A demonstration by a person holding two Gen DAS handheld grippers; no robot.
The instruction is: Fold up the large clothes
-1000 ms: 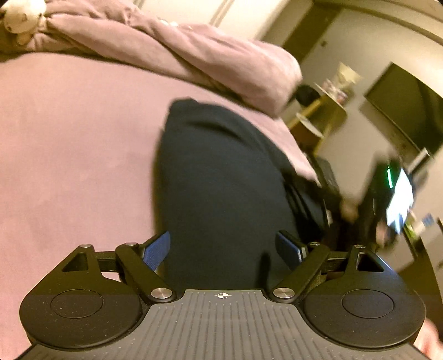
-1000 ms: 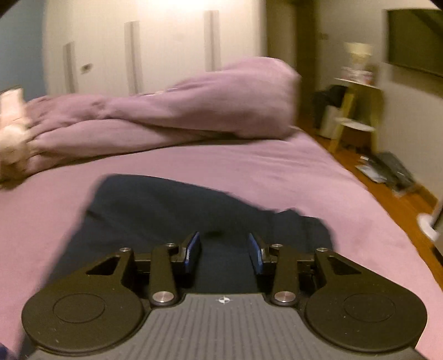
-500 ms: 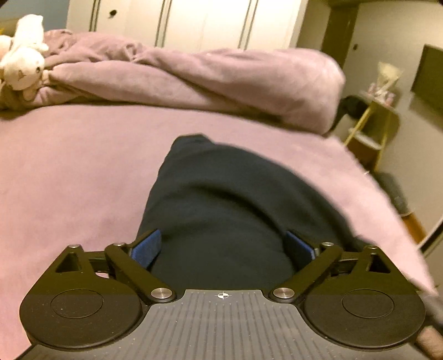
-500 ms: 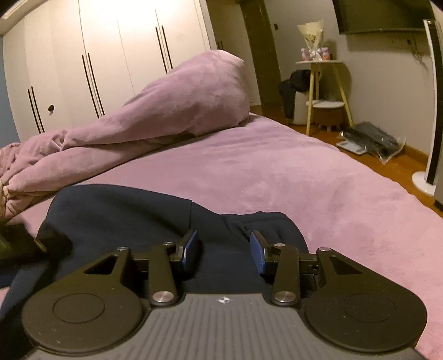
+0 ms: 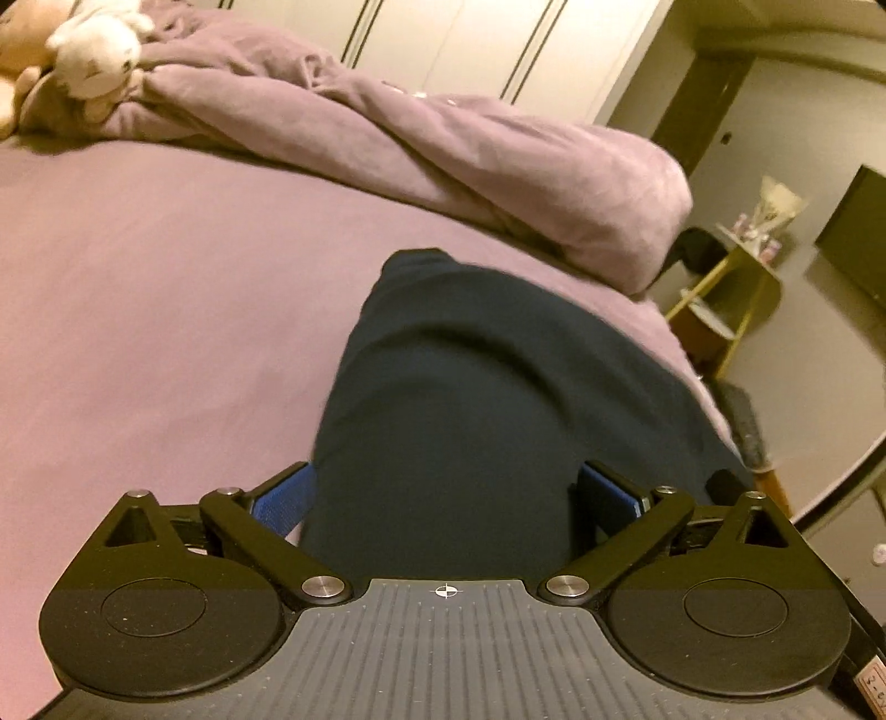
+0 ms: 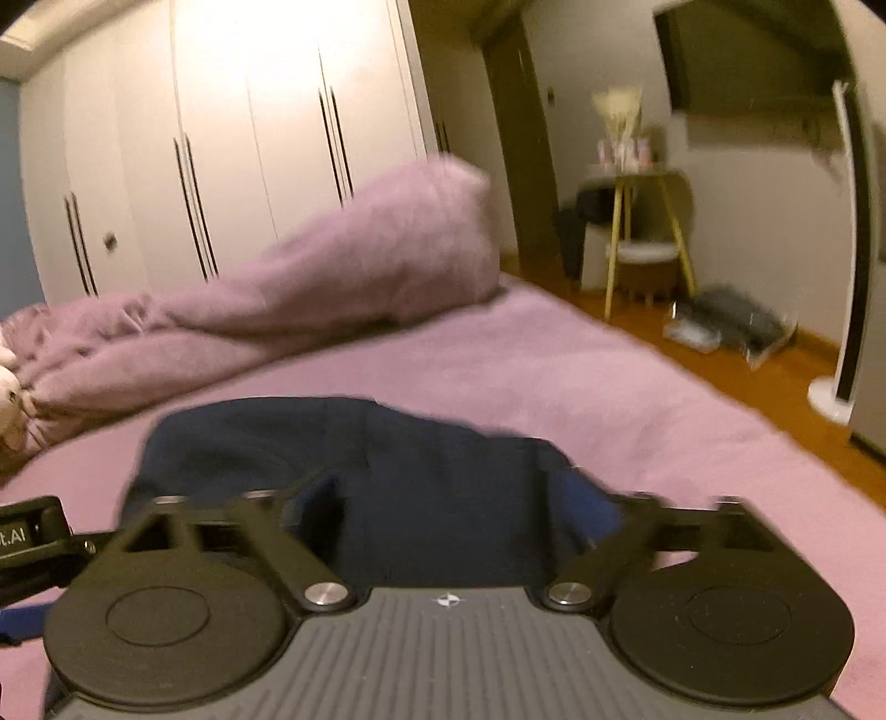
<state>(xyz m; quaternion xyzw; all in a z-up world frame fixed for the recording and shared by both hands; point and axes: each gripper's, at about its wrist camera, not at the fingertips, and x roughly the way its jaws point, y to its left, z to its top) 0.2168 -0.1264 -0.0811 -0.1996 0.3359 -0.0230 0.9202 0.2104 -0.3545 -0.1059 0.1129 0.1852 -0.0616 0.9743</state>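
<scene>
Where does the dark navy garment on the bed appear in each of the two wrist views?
Left wrist: navy garment, centre, running down between the open fingers.
Right wrist: lower centre, just beyond the open fingers.
Shared landmark: bunched purple duvet, behind the garment.

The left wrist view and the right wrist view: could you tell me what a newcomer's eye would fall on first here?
The dark navy garment lies folded on the purple bed, directly ahead of both grippers. The left gripper and the right gripper stand wide open over its near edge, the right one's jaws having just been opening, with cloth between but not pinched. Behind it, a rumpled purple duvet lies heaped, with a white plush toy at its left end.
</scene>
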